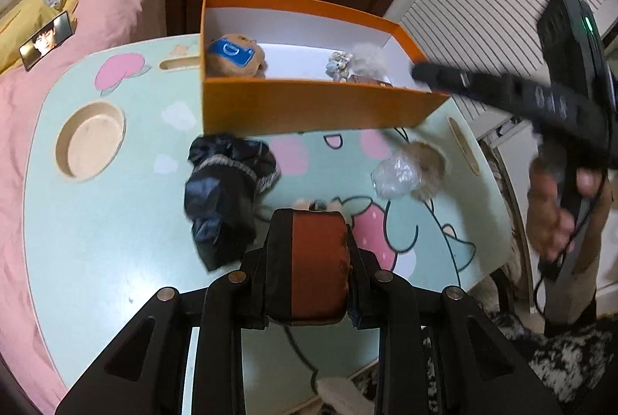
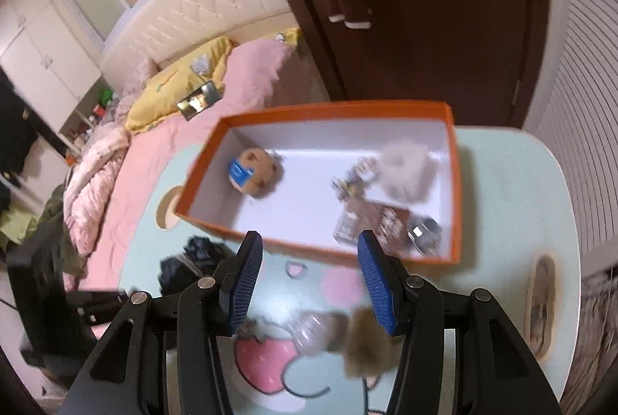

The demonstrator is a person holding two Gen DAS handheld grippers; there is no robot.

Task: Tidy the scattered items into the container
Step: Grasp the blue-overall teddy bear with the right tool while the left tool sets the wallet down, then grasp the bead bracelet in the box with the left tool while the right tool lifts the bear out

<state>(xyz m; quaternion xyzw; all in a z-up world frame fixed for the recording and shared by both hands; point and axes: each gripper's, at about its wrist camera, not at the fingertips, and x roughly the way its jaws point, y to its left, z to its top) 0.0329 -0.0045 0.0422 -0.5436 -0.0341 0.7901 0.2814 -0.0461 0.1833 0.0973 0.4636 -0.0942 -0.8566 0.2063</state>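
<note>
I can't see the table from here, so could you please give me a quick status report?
Left gripper shut on a brown pouch. Right gripper open, empty. Orange box part filled; black cloth and furry toy on the table. Nothing blocking.

Small items in orange box (image 2: 457,183) right half motion-smeared, not identifiable. Brown object (image 1: 313,264) partly hidden by left gripper (image 1: 309,221) fingers.
</note>
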